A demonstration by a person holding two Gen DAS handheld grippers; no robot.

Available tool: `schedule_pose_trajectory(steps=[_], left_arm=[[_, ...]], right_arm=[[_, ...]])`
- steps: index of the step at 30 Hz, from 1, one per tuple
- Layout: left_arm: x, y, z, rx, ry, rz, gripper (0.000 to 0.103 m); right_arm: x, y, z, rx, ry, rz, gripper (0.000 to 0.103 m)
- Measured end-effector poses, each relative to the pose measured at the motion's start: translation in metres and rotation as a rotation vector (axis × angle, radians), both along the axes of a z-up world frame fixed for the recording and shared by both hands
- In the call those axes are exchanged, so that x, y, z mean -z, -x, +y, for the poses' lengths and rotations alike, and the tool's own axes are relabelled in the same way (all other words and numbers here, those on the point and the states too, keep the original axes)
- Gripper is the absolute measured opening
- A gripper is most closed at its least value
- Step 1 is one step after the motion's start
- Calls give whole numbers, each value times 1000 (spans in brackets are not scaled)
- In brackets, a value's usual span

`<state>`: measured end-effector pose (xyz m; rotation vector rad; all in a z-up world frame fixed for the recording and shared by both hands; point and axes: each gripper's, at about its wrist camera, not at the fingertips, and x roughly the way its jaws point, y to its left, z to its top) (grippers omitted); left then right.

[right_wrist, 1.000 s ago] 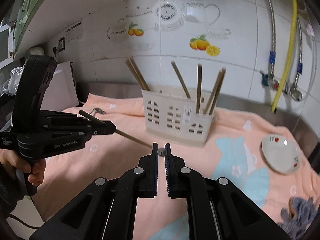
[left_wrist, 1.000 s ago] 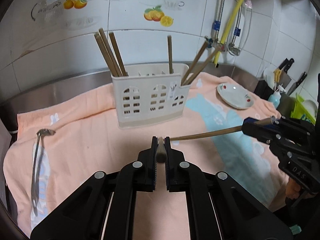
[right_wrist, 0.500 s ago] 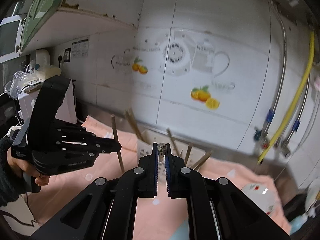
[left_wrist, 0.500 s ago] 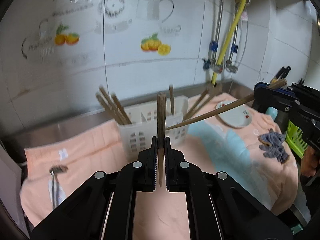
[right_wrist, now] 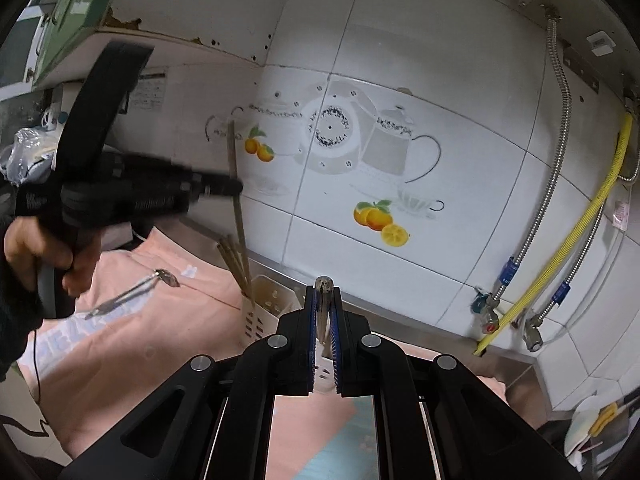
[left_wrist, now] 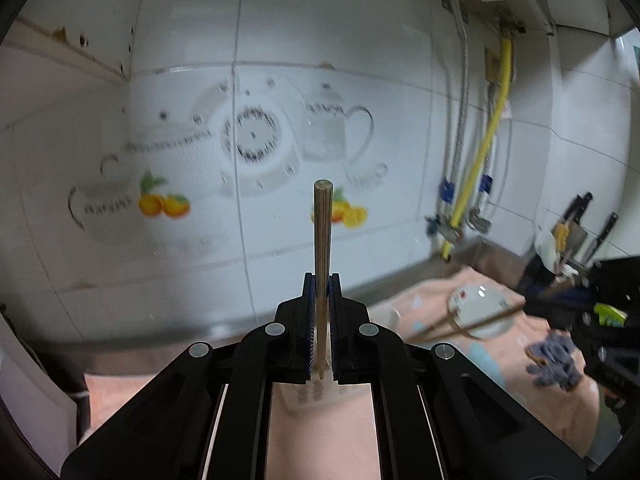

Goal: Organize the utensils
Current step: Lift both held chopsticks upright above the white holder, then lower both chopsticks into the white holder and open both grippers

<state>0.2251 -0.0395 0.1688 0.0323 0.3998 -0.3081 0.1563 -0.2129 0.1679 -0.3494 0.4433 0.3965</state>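
Two grippers (black fingers) each clamp round wooden chopsticks [left_wrist: 322,240].

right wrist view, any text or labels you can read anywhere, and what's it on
No text can be read for certain now.
Print on the left gripper body: blurred by motion, unreadable.
White sticker on the wall under the green cabinet: print too small.
Pink tag by the yellow hose: too small.
Teapot decal on the tiles: pictures only.

Both tongs raised — left tongs [left_wrist: 320,280] and right tongs [right_wrist: 322,292] clamped.
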Motion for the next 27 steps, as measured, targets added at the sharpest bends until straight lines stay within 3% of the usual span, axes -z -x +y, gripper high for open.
schedule_pose_trajectory(steps=[4, 15, 27], left_arm=[[0, -14, 2, -24, 12, -14, 5], [35, -45, 6, -44, 47, 75, 5], [63, -55, 3, -36, 18, 151, 6]], right_arm=[[3, -12, -2, 10, 9, 13, 6], [24, -48, -1, 24, 14, 76, 7], [55, -80, 0, 52, 3, 161, 7]])
